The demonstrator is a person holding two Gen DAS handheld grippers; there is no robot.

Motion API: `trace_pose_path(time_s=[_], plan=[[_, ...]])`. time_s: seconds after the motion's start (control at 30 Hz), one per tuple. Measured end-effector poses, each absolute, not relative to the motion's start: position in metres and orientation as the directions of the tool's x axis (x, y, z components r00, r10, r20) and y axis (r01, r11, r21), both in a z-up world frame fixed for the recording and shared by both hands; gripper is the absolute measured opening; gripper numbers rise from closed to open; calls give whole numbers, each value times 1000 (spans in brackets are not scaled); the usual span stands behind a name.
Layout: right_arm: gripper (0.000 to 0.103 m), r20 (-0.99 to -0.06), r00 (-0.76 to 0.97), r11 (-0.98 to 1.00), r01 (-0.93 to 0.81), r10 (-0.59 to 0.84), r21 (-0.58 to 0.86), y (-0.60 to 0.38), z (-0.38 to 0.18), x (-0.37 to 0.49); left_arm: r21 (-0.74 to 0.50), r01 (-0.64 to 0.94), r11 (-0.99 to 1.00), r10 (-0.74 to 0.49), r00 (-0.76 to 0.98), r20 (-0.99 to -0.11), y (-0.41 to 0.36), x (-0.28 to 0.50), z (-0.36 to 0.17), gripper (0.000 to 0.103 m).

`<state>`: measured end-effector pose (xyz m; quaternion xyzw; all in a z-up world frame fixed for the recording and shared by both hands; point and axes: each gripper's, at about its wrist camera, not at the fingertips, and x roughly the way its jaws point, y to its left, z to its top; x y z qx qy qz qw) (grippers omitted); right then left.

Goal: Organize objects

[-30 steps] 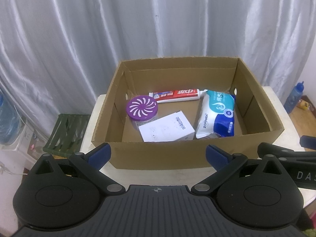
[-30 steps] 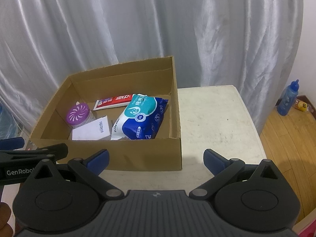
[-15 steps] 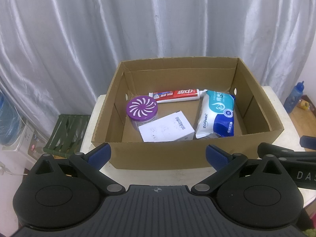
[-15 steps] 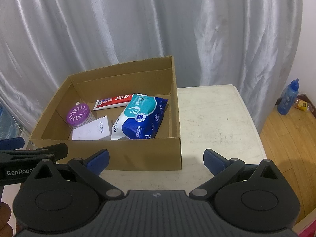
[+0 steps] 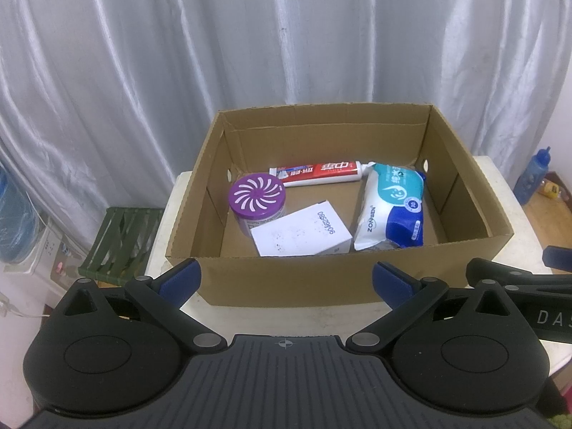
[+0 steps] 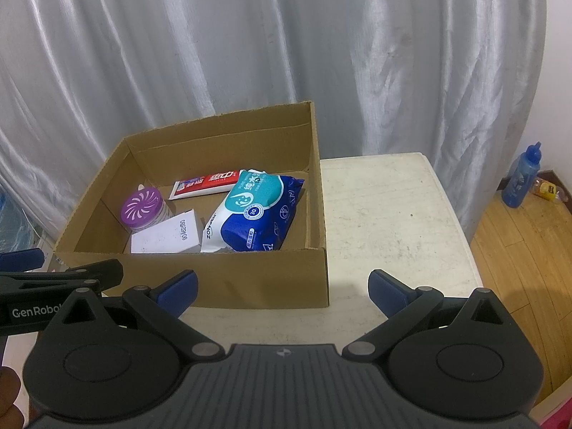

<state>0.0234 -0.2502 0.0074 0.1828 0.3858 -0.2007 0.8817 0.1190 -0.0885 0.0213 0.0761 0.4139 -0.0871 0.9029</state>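
An open cardboard box (image 5: 286, 275) (image 6: 250, 279) stands on a white table (image 6: 386, 221). Inside lie a red and white toothpaste tube (image 5: 318, 173) (image 6: 205, 183), a purple-lidded round container (image 5: 256, 198) (image 6: 141, 207), a small white carton (image 5: 302, 234) (image 6: 168, 234) and a blue and teal wet-wipes pack (image 5: 393, 207) (image 6: 255, 211). My left gripper (image 5: 286, 279) hovers open before the box's near wall, holding nothing. My right gripper (image 6: 282, 287) is open too, level with the box's near right corner, empty.
Grey curtains hang behind the table. A green slatted stool (image 5: 121, 239) stands low at the left. A blue bottle (image 6: 520, 178) stands on the wooden floor at the right. The table top right of the box is bare.
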Motion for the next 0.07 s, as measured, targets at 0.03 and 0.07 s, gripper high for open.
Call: trace_pose_path(time_s=[0.03,0.07], plan=[[103,-753,622,852,495,-213,168,-250,7,23,65,220,973,-95,642,-761,-89,119,21,103],[103,-753,622,853,495,-213,168,-250,7,23,63,220,973,-96,640,-762,-89,119,22,103]])
